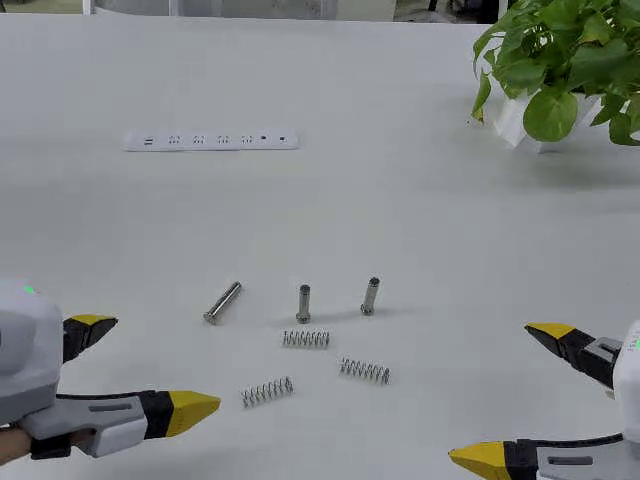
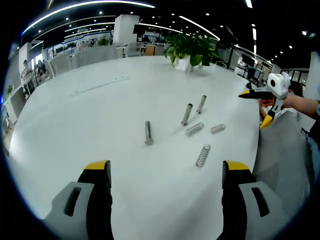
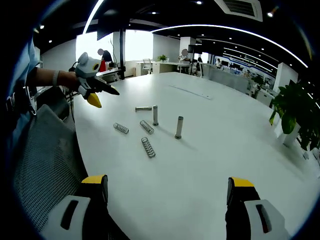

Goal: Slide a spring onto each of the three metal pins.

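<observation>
Three metal pins rest on the white table: one pin (image 1: 223, 302) lies on its side at the left, a second pin (image 1: 304, 302) stands upright in the middle, a third pin (image 1: 370, 296) stands at the right. In front of them lie three loose springs: one spring (image 1: 267, 392), another spring (image 1: 306, 339) and a third spring (image 1: 364, 371). My left gripper (image 1: 150, 370) is open at the near left, nothing between its yellow tips. My right gripper (image 1: 515, 395) is open at the near right. The same pin (image 2: 148, 132) and spring (image 2: 203, 155) lie ahead of the left gripper (image 2: 166, 172). The right gripper (image 3: 169, 185) faces a spring (image 3: 148, 147).
A white power strip (image 1: 211, 140) lies flat at the back left. A potted green plant (image 1: 560, 65) stands at the back right corner. The near table edge runs just below both grippers, with a mesh chair (image 3: 42, 165) beside it.
</observation>
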